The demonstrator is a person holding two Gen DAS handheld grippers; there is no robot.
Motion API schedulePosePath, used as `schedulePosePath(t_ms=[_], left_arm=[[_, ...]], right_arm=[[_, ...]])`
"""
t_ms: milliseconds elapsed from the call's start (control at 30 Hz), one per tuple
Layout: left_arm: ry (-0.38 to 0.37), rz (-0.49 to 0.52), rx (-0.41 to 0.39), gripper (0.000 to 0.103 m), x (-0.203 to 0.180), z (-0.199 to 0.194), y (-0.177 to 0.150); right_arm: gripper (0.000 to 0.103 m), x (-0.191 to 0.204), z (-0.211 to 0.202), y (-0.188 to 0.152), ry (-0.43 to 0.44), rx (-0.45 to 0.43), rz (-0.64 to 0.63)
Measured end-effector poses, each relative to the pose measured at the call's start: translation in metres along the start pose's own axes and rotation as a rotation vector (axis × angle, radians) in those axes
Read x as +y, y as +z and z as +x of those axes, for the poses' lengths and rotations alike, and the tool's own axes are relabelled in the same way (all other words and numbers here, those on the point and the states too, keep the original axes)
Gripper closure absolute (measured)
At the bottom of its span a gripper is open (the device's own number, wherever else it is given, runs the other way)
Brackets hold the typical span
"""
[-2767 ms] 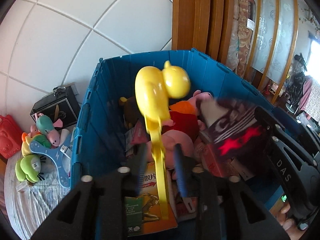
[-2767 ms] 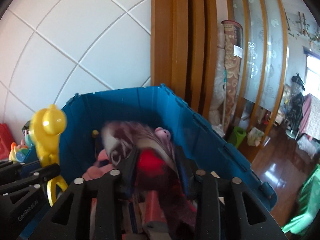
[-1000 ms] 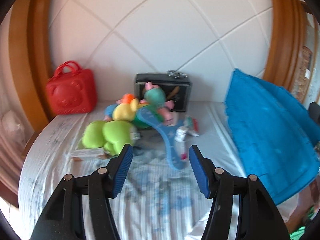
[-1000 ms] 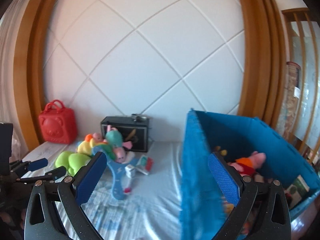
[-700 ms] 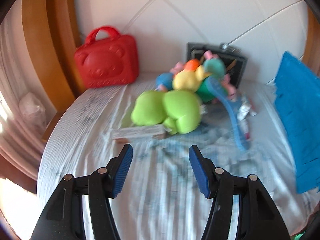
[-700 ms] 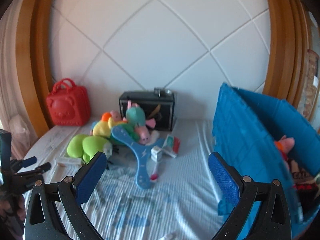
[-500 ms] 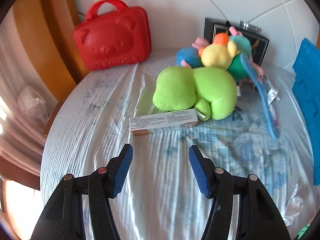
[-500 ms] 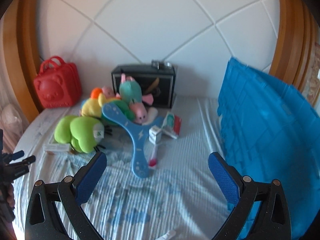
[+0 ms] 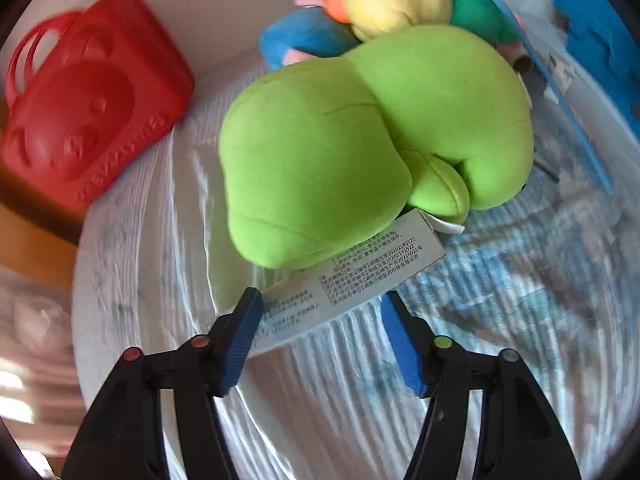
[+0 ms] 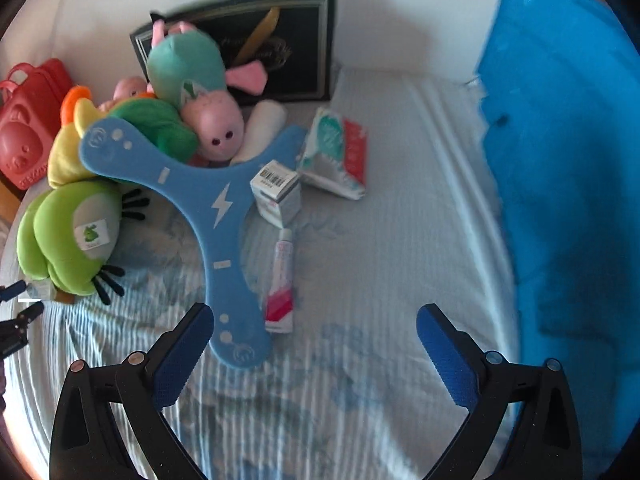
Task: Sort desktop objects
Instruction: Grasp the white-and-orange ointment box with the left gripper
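Note:
My left gripper [image 9: 320, 320] points down at the bed, its jaws opening. A long white printed box [image 9: 352, 276] lies between them, half under a lime-green plush [image 9: 360, 140]; the pads do not press on it. In the right wrist view my right gripper [image 10: 316, 340] stands wide open and holds nothing. The lower arm of a blue three-armed boomerang [image 10: 216, 200] reaches in beside its left finger. A pink-and-white tube [image 10: 282, 280] lies just ahead of the jaws. The green plush [image 10: 68, 240] is at the left.
A red bear-faced case [image 9: 80, 120] stands at the back left. More plush toys [image 10: 192, 92], a small barcoded box [image 10: 276, 192], a foil packet [image 10: 336, 160] and a black case [image 10: 272, 40] crowd the back. The blue crate [image 10: 568, 160] walls the right side.
Both grippers left the blue crate without the yellow toy and striped cloth they held there. They swung left and sank toward the bed, the left onto the white box, the right over the boomerang.

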State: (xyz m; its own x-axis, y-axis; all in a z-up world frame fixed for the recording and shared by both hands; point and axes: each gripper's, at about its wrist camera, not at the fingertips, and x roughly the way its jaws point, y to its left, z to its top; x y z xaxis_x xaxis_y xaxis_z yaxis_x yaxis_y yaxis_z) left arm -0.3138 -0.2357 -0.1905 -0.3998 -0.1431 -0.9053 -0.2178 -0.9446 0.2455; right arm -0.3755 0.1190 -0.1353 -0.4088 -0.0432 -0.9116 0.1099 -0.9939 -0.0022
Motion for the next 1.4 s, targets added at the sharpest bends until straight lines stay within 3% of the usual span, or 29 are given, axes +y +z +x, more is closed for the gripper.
schedulePosePath(t_ms=[167, 300, 433, 667, 733, 800, 833, 900, 1000, 1067, 1100, 1167, 1267, 1300, 1400], left_arm=[[0.083, 0.096, 0.022, 0.034, -0.018, 0.007, 0.0], [0.056, 0.002, 0.049, 0.034, -0.004, 0.003, -0.003], [0.048, -0.021, 0.063, 0.033, 0.006, 0.003, -0.006], [-0.009, 0.111, -0.005, 0.033, -0.008, -0.005, -0.005], [0.001, 0.183, 0.022, 0.033, -0.017, 0.006, -0.004], [0.046, 0.182, 0.073, 0.031, -0.019, 0.023, -0.005], [0.005, 0.138, 0.076, 0.042, -0.013, 0.023, -0.004], [-0.033, 0.008, 0.104, 0.045, 0.002, 0.025, -0.006], [0.002, -0.138, 0.129, 0.046, 0.013, 0.023, -0.017], [-0.009, -0.247, 0.167, 0.047, 0.02, 0.02, -0.022], [-0.036, -0.335, 0.193, 0.047, 0.026, 0.017, -0.026], [-0.108, -0.475, 0.235, 0.051, 0.035, 0.015, -0.033], [-0.213, -0.607, 0.295, 0.055, 0.047, 0.02, -0.043], [-0.224, -0.612, 0.298, 0.055, 0.048, 0.021, -0.044], [-0.16, -0.587, 0.302, 0.055, 0.046, 0.021, -0.047]], right_arm=[[0.0, 0.007, 0.05, 0.018, 0.06, 0.117, -0.002], [0.0, 0.008, 0.076, 0.018, 0.067, 0.189, 0.014], [0.0, 0.002, 0.077, 0.006, 0.082, 0.194, 0.047], [0.0, -0.016, 0.058, -0.009, 0.109, 0.162, 0.079], [0.0, -0.019, 0.052, -0.01, 0.11, 0.151, 0.078], [0.0, -0.021, 0.046, -0.011, 0.098, 0.142, 0.071], [0.0, -0.022, 0.044, -0.012, 0.092, 0.139, 0.068], [0.0, -0.023, 0.039, -0.014, 0.086, 0.126, 0.061], [0.008, -0.024, 0.038, -0.017, 0.076, 0.122, 0.051], [0.039, -0.024, 0.04, -0.016, 0.068, 0.131, 0.04], [0.043, -0.023, 0.043, -0.015, 0.068, 0.139, 0.038], [0.043, -0.017, 0.053, -0.004, 0.073, 0.15, 0.034], [0.043, -0.014, 0.062, 0.006, 0.075, 0.162, 0.031], [0.043, -0.012, 0.067, 0.01, 0.077, 0.171, 0.028], [0.043, -0.008, 0.08, 0.017, 0.062, 0.197, 0.012]])
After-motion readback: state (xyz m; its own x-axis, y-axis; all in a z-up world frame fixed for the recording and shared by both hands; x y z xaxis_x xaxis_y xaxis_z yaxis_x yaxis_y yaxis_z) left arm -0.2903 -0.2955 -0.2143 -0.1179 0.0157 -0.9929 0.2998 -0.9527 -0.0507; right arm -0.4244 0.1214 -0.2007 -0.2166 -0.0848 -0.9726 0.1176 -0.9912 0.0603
